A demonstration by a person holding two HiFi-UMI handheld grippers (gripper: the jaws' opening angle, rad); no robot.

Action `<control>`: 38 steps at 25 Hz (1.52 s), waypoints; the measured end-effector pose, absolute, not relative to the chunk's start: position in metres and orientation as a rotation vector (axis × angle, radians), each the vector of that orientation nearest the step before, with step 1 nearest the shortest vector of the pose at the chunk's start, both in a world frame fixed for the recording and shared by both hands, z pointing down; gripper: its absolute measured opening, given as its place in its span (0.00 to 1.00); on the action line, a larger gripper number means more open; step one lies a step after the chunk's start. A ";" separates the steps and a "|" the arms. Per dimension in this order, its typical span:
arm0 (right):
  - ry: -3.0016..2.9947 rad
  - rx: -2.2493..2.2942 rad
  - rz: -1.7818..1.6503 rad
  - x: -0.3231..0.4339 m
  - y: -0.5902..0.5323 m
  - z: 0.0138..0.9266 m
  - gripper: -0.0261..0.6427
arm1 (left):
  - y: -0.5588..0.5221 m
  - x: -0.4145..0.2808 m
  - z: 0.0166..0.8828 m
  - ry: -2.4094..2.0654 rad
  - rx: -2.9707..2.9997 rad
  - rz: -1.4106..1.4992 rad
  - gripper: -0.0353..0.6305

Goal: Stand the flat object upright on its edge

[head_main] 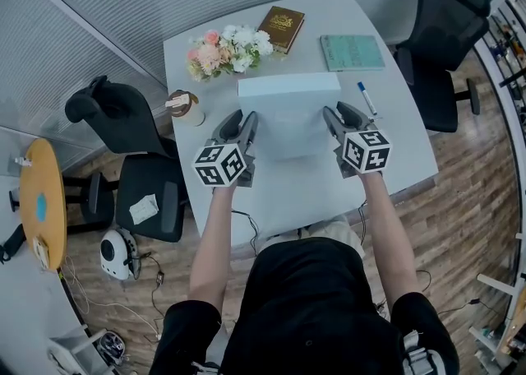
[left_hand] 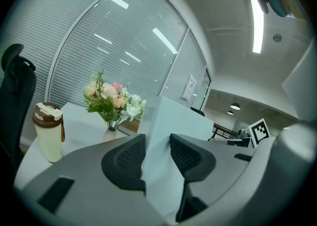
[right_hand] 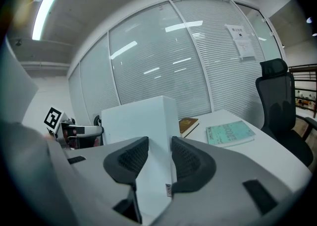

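A pale flat box rises on its long edge at the middle of the white table. My left gripper clamps the box's left end, with both dark pads against its faces. My right gripper clamps the right end in the same way. In the left gripper view the box runs up between the jaws of the left gripper. In the right gripper view the box stands tall between the pads of the right gripper. The box's bottom edge is hidden.
Behind the box are a bunch of flowers, a brown book and a teal book. A marker pen lies to the right, and a lidded cup stands to the left. Black chairs flank the table.
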State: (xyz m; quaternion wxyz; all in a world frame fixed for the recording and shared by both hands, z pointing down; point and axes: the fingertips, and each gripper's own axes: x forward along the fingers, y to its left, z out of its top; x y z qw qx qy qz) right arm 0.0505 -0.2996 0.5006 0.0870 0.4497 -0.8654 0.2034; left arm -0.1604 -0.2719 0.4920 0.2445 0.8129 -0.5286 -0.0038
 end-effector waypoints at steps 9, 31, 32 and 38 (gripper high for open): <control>-2.595 1.340 0.597 0.051 -0.291 0.501 0.28 | -0.265 -0.161 0.498 -1.438 2.216 -0.016 0.31; -2.634 1.356 0.665 0.055 -0.274 0.499 0.28 | -0.248 -0.161 0.497 -1.419 2.240 -0.048 0.31; -2.634 1.356 0.667 0.055 -0.272 0.499 0.28 | -0.247 -0.160 0.497 -1.416 2.243 -0.049 0.31; -2.639 1.341 0.689 0.056 -0.263 0.501 0.28 | -0.239 -0.160 0.499 -1.372 2.277 -0.029 0.31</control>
